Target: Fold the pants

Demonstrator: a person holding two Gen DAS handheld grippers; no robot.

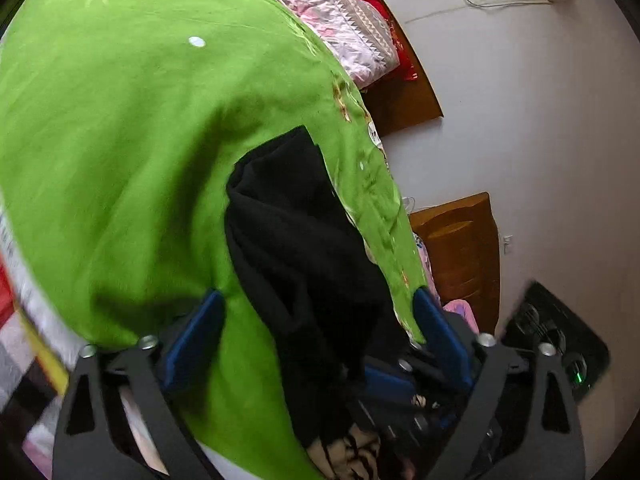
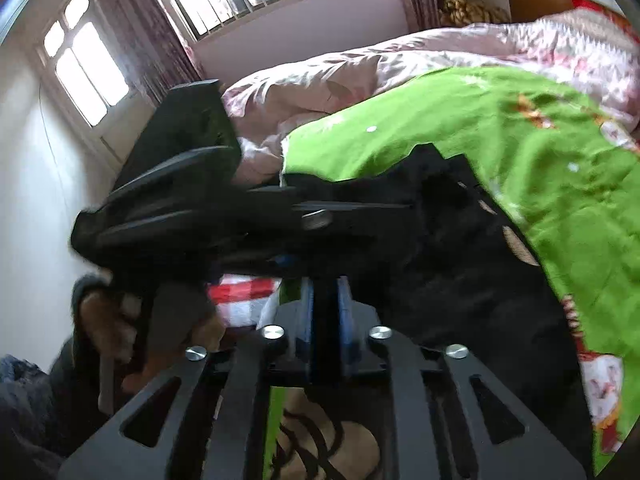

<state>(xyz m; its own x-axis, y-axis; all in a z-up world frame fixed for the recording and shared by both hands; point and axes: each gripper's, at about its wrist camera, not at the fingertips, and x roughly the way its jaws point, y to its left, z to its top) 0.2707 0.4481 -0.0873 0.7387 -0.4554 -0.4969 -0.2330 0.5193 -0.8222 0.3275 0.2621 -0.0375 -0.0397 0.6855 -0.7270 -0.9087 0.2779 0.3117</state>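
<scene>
Left wrist view: black pants [image 1: 296, 248] lying on green blanket [image 1: 120, 160], one end squared off toward the bed's far side, the rest running down between the blue pads [image 1: 196, 340] of the left gripper [image 1: 320, 328]; jaws spread wide, pads clear of the cloth, nothing grasped; pink quilt [image 1: 340, 20] beyond the blanket, wooden headboard [image 1: 404, 92] against the wall

Right wrist view: right gripper [image 2: 325, 300] with blue pads drawn close together, dark cloth filling the narrow gap, clamped on the pants [image 2: 440, 248]; pants spread across the green blanket [image 2: 500, 128] to the right; left gripper [image 2: 192, 200] crossing the frame just ahead, blurred, a hand [image 2: 120, 328] on its grip; pink quilt [image 2: 320, 80] behind, windows [image 2: 88, 64] beyond
</scene>
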